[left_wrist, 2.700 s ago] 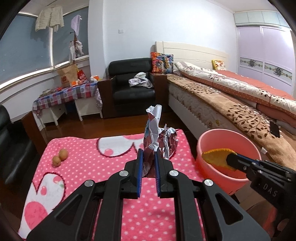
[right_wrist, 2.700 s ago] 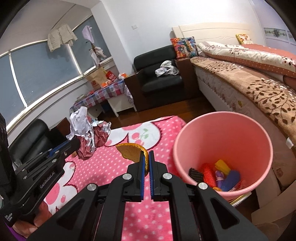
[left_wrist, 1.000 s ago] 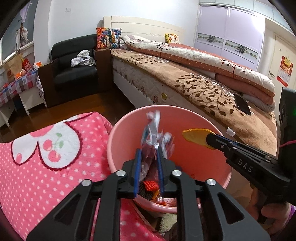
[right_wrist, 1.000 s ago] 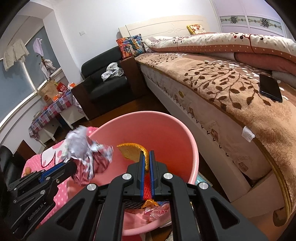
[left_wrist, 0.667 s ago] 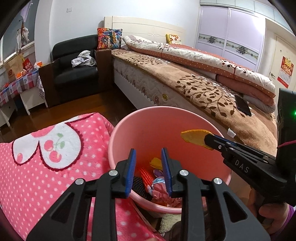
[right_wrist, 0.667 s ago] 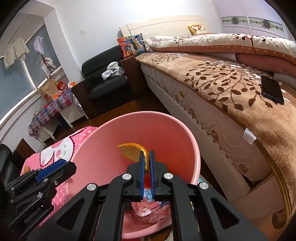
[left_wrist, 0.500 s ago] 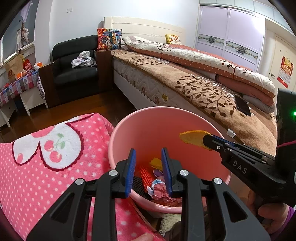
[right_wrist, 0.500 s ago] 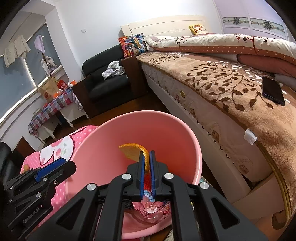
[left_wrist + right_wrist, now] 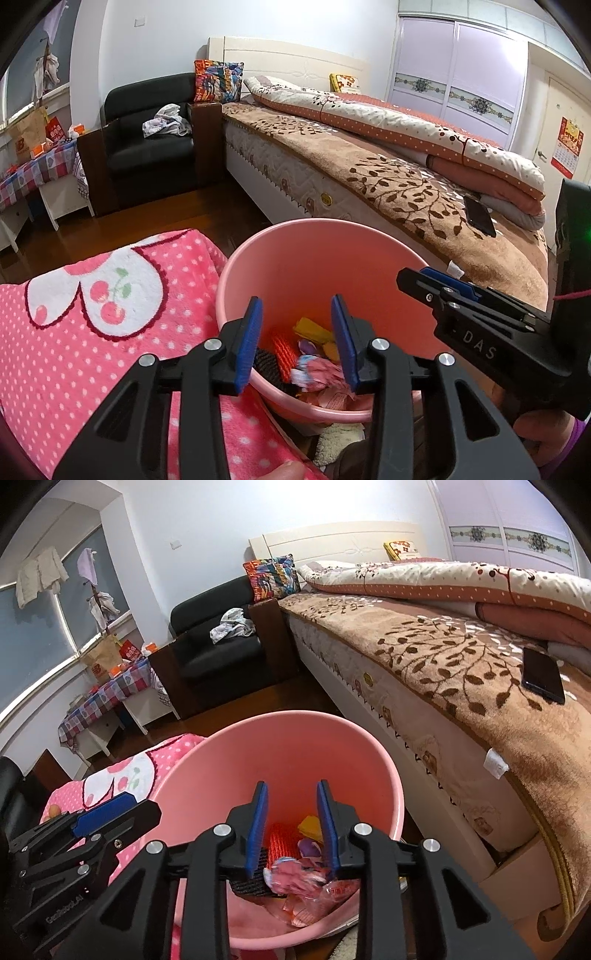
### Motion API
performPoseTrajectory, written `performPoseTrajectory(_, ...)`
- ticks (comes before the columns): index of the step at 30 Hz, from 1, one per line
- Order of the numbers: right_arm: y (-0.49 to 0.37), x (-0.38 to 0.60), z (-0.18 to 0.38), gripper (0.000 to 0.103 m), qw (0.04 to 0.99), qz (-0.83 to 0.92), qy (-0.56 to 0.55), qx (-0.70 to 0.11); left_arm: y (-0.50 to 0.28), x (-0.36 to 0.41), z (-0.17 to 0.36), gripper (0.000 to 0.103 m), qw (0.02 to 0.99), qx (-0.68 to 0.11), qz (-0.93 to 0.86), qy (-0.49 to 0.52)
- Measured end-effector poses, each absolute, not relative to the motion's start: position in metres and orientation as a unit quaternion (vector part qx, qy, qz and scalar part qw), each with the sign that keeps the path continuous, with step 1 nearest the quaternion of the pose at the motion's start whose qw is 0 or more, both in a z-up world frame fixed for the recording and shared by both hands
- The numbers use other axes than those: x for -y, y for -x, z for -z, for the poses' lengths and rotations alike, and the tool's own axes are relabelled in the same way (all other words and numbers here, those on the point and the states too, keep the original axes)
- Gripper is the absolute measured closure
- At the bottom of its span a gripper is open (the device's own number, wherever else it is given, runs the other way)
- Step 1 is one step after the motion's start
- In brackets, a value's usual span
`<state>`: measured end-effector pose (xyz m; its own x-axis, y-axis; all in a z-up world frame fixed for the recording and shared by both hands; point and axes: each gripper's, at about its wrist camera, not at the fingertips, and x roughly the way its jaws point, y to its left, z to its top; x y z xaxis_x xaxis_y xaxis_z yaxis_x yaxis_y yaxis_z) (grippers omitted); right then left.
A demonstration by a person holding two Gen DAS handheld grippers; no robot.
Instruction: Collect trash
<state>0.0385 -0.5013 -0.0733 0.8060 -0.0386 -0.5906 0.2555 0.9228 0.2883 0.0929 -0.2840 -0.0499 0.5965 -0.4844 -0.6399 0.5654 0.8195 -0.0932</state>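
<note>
left claw (image 9: 297, 334) held released over the pink bin (image 9: 314, 251), right claw (image 9: 291, 812) likewise spread and holding nothing, crumpled wrappers (image 9: 295, 877) and other trash seen at the bin's bottom — bin set just beside the pink dotted blanket's (image 9: 92, 332) corner, bed (image 9: 388, 177) behind
</note>
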Motion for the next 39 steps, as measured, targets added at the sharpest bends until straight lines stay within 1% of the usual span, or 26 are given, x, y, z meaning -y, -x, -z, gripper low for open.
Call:
performPoseTrajectory(3,-0.034,0.498,0.069,0.072,0.936,0.077,-0.174,-0.295,-0.089,0.284,0.047,0.064,0.892,-0.335,0.297,-0.059)
performPoseTrajectory(8,-0.022,0.493,0.059,0.071,0.94,0.077,-0.17,-0.284,-0.083,0.28,0.041,0.064,0.897,-0.324,0.295,-0.061)
performPoseTrajectory(13,-0.007,0.482,0.046,0.065,0.948,0.083,-0.152,-0.267,-0.075,0.274,0.032,0.064,0.904,-0.306,0.291,-0.062)
performPoseTrajectory(15,0.0,0.477,0.041,0.061,0.951,0.089,-0.144,-0.259,-0.072,0.271,0.028,0.064,0.907,-0.3,0.289,-0.059)
performPoseTrajectory(22,0.023,0.452,0.025,0.039,0.959,0.124,-0.106,-0.231,-0.059,0.255,0.015,0.064,0.914,-0.286,0.282,-0.05)
performPoseTrajectory(24,0.027,0.447,0.024,0.035,0.96,0.131,-0.097,-0.228,-0.056,0.25,0.011,0.064,0.915,-0.284,0.282,-0.044)
performPoseTrajectory(29,0.038,0.433,0.02,0.033,0.961,0.137,-0.091,-0.225,-0.047,0.236,0.0,0.064,0.92,-0.273,0.278,-0.037)
performPoseTrajectory(39,0.047,0.416,0.012,0.033,0.962,0.125,-0.088,-0.227,-0.037,0.213,-0.013,0.064,0.929,-0.255,0.269,-0.023)
